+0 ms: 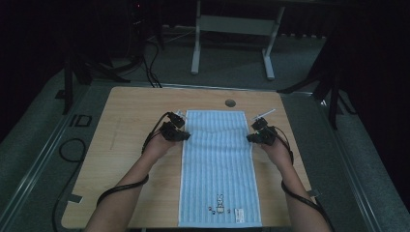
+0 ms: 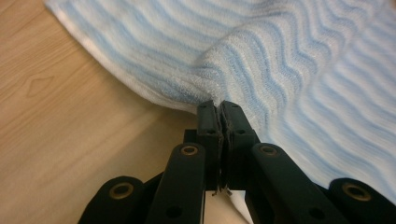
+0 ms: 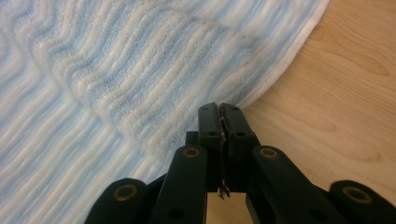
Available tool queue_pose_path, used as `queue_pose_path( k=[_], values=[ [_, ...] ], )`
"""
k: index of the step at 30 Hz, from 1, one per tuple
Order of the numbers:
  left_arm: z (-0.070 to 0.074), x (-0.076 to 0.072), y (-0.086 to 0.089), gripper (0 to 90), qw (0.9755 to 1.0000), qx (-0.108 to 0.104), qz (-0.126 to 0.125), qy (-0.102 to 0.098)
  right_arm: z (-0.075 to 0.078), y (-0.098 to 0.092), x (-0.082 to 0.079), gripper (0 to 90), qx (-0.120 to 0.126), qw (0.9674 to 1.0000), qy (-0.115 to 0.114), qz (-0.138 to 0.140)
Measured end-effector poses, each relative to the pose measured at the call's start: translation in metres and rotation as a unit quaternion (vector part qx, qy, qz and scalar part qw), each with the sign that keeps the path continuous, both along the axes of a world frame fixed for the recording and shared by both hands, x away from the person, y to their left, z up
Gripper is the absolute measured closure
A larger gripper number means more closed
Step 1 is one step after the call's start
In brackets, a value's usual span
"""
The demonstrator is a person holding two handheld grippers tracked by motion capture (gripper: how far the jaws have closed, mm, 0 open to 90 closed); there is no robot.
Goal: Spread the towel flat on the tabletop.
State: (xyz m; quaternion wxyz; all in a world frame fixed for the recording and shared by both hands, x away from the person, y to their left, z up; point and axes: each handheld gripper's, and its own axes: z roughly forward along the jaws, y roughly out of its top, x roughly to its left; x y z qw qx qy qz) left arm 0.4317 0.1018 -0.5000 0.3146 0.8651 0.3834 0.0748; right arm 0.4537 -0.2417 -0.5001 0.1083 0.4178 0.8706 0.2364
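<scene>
Two handheld grippers pinch the long edges of a blue striped towel on a wooden bench.

The towel [image 1: 220, 169] lies flat and lengthwise down the middle of the bench [image 1: 121, 145], with a small rabbit picture near its close end. The left gripper [image 1: 185, 137] is clenched on the towel's left edge, the right gripper [image 1: 250, 137] on its right edge, both towards the far end. At each grip the cloth rises in a small fold.

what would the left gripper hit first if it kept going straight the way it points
The blue striped towel: the left gripper is shut on its raised edge, so the cloth fold lies directly ahead, probably bunching as it went.
</scene>
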Motion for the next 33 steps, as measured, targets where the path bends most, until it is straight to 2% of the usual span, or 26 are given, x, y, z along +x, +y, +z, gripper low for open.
queue_pose_path(
  k=[3,6,7,9,10,11,12,13,15,18,21,24,26,28,29,33],
  values=[
    [0.006,-0.016,0.003,86.5,0.9999,0.001,-0.012,-0.005,0.01,-0.001,-0.019,87.8,0.006,0.9997,-0.016,0.017],
    [0.007,-0.036,0.008,86.4,0.9997,-0.011,-0.023,0.001,0.018,-0.002,-0.038,87.7,0.013,0.999,-0.033,0.026],
    [0.005,-0.042,0.008,86.4,0.9995,-0.01,-0.03,0.008,0.02,-0.003,-0.047,87.7,0.014,0.9985,-0.041,0.033],
    [0.002,-0.053,0.009,85.2,0.9985,-0.01,-0.048,0.024,0.02,-0.004,-0.062,87.7,0.023,0.9982,-0.041,0.039],
    [0.0,-0.061,0.008,83.1,0.9976,-0.002,-0.061,0.033,0.019,-0.005,-0.068,87.2,0.024,0.9979,-0.044,0.042],
    [-0.001,-0.066,0.008,75.6,0.9972,0.004,-0.066,0.034,0.018,-0.008,-0.076,84.2,0.027,0.9977,-0.043,0.045],
    [0.0,-0.07,0.01,67.4,0.9974,0.009,-0.066,0.026,0.017,-0.01,-0.081,79.8,0.03,0.9978,-0.041,0.044],
    [0.001,-0.073,0.012,64.2,0.9977,0.008,-0.063,0.023,0.017,-0.012,-0.086,79.0,0.031,0.9977,-0.041,0.043],
    [0.004,-0.076,0.014,63.9,0.9982,-0.008,-0.057,0.017,0.019,-0.015,-0.093,76.8,0.031,0.9975,-0.049,0.041],
    [0.001,-0.076,0.007,64.0,0.9977,-0.005,-0.065,0.018,0.016,-0.013,-0.097,77.6,0.035,0.9974,-0.046,0.043],
    [-0.009,-0.072,-0.003,64.2,0.9969,0.014,-0.073,0.025,0.005,-0.004,-0.095,78.7,0.024,0.9976,-0.035,0.054],
    [-0.023,-0.065,-0.01,65.5,0.9962,0.021,-0.074,0.04,-0.007,0.002,-0.09,79.2,0.012,0.998,-0.026,0.056],
    [-0.03,-0.061,-0.01,66.1,0.9962,0.025,-0.071,0.045,-0.016,0.005,-0.086,79.2,0.005,0.9982,-0.016,0.058],
    [-0.032,-0.059,-0.009,68.5,0.9964,0.021,-0.068,0.047,-0.02,0.007,-0.084,79.2,0.0,0.9982,-0.011,0.059],
    [-0.032,-0.056,-0.004,68.6,0.9967,0.015,-0.061,0.051,-0.027,0.011,-0.08,79.2,-0.009,0.9981,-0.004,0.061],
    [-0.032,-0.052,0.005,69.3,0.9972,0.02,-0.05,0.052,-0.028,0.018,-0.075,79.3,-0.001,0.9982,-0.004,0.06]
  ],
)
